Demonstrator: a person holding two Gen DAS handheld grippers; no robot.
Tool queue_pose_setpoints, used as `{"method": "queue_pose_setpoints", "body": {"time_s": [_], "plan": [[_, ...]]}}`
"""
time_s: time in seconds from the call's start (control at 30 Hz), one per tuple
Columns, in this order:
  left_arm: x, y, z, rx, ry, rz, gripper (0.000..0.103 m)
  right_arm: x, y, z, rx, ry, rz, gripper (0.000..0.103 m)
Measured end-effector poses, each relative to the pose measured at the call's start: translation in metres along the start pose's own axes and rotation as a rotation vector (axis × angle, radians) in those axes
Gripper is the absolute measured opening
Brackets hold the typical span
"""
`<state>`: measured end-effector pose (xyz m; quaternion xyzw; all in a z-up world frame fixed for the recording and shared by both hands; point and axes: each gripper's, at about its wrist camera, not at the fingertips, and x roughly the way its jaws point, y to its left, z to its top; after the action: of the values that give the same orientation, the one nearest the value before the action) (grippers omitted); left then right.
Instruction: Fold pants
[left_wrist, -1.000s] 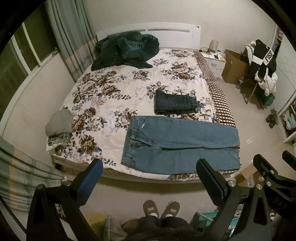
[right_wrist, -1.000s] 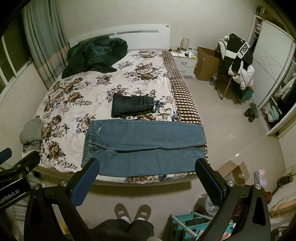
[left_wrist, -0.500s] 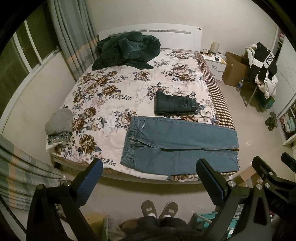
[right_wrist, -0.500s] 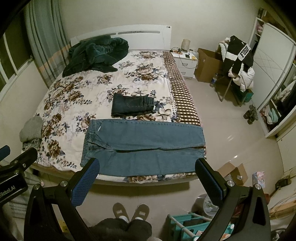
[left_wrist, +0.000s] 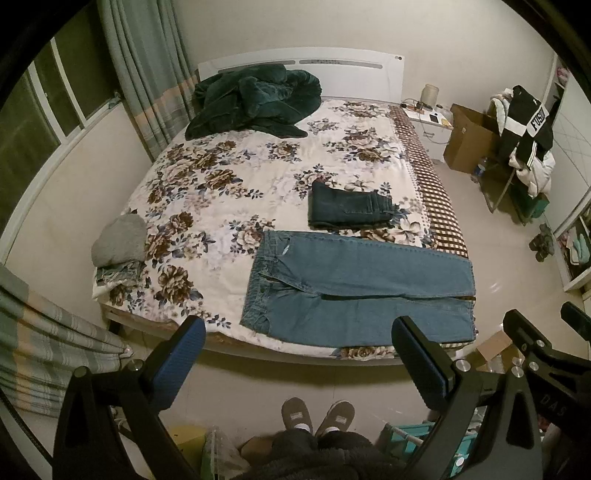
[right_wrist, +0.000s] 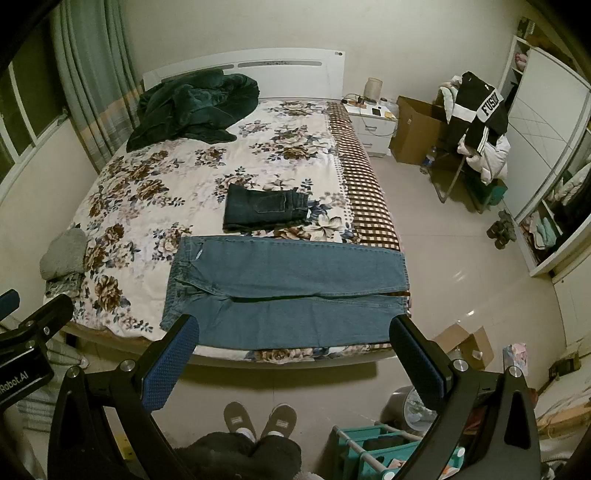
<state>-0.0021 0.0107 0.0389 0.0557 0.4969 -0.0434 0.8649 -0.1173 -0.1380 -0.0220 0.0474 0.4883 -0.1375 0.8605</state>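
Note:
Light blue jeans (left_wrist: 354, 288) (right_wrist: 284, 288) lie flat across the near edge of the floral bed (left_wrist: 207, 192) (right_wrist: 147, 192), waist to the left, legs stretched right. A folded dark blue pair (left_wrist: 347, 208) (right_wrist: 264, 208) rests just behind them. My left gripper (left_wrist: 298, 360) hangs open high above the floor in front of the bed, nothing between its blue pads. My right gripper (right_wrist: 291, 362) is likewise open and empty, held beside the left one. Both are well short of the jeans.
A dark green blanket (left_wrist: 255, 101) is heaped by the headboard. Grey clothes (left_wrist: 118, 242) sit on the bed's left edge. A person's slippered feet (right_wrist: 258, 419) stand on the tile floor. A teal rack (right_wrist: 373, 446), cardboard boxes (right_wrist: 463, 345) and a clothes-laden chair (right_wrist: 476, 125) stand right.
Both views have risen and pulled back slightly from the bed; the jeans sit a little lower in view. Both grippers stay open and empty.

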Motion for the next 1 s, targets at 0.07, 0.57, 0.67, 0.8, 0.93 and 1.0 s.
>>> {"method": "queue_pose_setpoints", "body": {"time_s": [0.07,0.57,0.67,0.8,0.93,1.0], "plan": [[0.001,0.0,-0.001,-0.001,0.0,-0.001,0.103,0.0,0.0,-0.001,0.0,0.0,0.001,0.103],[0.0,0.0,-0.002,-0.003,-0.001,-0.001,0.103,-0.002,0.002,0.002,0.005,0.003,0.001,0.103],[0.0,0.0,-0.002,-0.001,-0.003,0.001,0.103,-0.002,0.001,0.002,0.003,0.005,0.001,0.103],[0.001,0.0,-0.003,-0.003,-0.003,0.0,0.103,0.0,0.002,-0.003,0.002,0.008,0.005,0.103],[0.001,0.001,-0.003,-0.003,-0.002,-0.001,0.103,0.001,0.005,-0.011,0.001,0.011,0.009,0.103],[0.0,0.001,-0.003,-0.003,-0.003,0.002,0.103,0.001,0.006,-0.014,0.002,0.014,0.013,0.103]]}}
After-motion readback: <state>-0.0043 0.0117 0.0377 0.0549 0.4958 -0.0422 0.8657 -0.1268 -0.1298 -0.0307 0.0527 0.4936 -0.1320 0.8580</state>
